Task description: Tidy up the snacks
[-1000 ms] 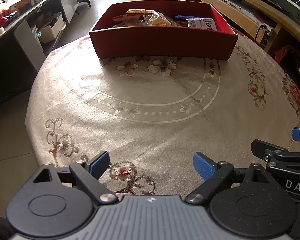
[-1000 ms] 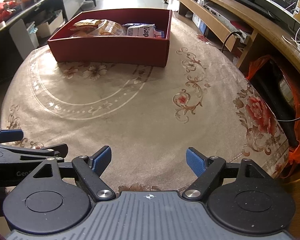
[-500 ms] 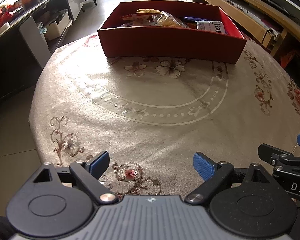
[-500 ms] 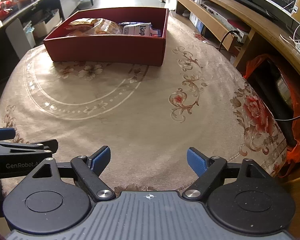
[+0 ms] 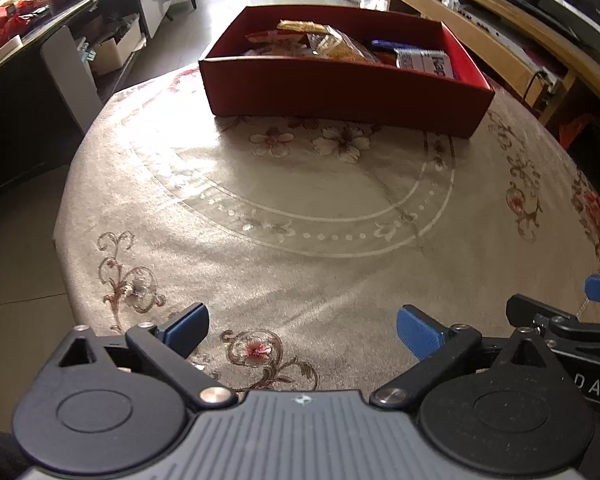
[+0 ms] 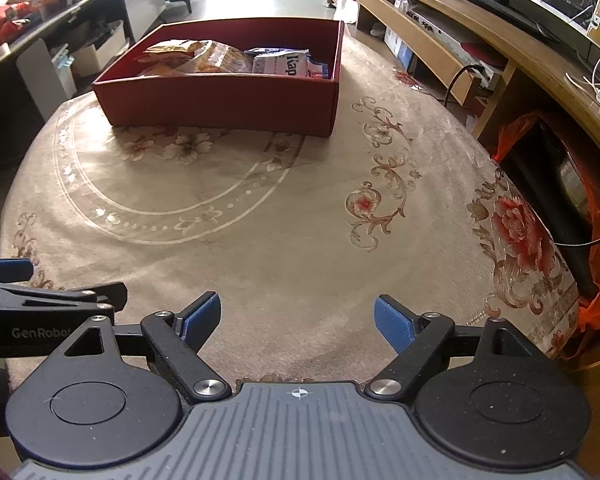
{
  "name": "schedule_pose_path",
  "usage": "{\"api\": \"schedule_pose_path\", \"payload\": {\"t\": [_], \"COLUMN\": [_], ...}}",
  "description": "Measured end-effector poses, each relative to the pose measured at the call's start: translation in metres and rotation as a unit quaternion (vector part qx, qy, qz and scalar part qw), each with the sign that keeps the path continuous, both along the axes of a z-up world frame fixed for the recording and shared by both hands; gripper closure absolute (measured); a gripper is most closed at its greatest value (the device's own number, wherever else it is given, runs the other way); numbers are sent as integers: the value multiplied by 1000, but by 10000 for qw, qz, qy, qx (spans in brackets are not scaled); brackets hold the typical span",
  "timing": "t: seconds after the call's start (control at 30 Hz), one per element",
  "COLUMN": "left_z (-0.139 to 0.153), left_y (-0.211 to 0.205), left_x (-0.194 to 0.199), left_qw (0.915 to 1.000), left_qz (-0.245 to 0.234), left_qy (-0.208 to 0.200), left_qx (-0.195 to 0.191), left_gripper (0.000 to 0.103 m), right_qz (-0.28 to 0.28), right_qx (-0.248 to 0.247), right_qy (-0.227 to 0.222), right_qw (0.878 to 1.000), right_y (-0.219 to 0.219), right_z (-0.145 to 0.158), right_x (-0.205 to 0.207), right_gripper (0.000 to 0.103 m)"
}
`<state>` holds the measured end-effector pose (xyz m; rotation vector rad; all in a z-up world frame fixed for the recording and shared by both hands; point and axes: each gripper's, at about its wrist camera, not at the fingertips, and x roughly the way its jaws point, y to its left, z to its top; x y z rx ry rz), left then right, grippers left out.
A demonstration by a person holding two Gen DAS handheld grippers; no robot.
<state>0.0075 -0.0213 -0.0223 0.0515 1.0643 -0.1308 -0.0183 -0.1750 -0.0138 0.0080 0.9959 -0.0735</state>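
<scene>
A red box (image 5: 340, 92) stands at the far side of the round table, seen too from the right wrist (image 6: 220, 104). Inside lie snack packets: an orange-yellow bag (image 5: 336, 44) (image 6: 212, 58) and a white and blue packet (image 5: 424, 62) (image 6: 280, 64). My left gripper (image 5: 302, 330) hovers over the near cloth, its jaws opening with nothing between them. My right gripper (image 6: 298, 318) stands open beside it, also with nothing between its blue pads. Both are far short of the box. One of the right gripper's fingers (image 5: 560, 322) shows at the left view's right edge.
A beige floral cloth (image 6: 300, 220) covers the table, whose edge curves away on the left (image 5: 66, 216) and right (image 6: 540, 280). A wooden bench (image 6: 440, 40) and an orange bag (image 6: 516, 136) lie to the right. A dark counter (image 5: 32, 60) runs along the left.
The left gripper's blue pads have spread a little wider apart. The right gripper and the box look the same as before.
</scene>
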Motion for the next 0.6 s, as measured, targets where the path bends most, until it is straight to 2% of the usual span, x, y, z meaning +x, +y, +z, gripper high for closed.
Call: {"api": "schedule_pose_path", "payload": {"t": [0.23, 0.6], "left_z": [3, 6], "left_y": [4, 4], "left_x": [-1, -1], "left_qw": [9996, 9988], "left_qz": [84, 129], "left_qy": [-270, -416], "left_qx": [65, 240], "left_gripper": [3, 3], "right_qz": [-32, -67], "right_qx": [15, 26], "right_qy": [-35, -60], "right_qw": [10000, 10000], "right_y": [-1, -3], "right_z": [1, 2], "right_x": [1, 2], "right_gripper": [14, 14]}}
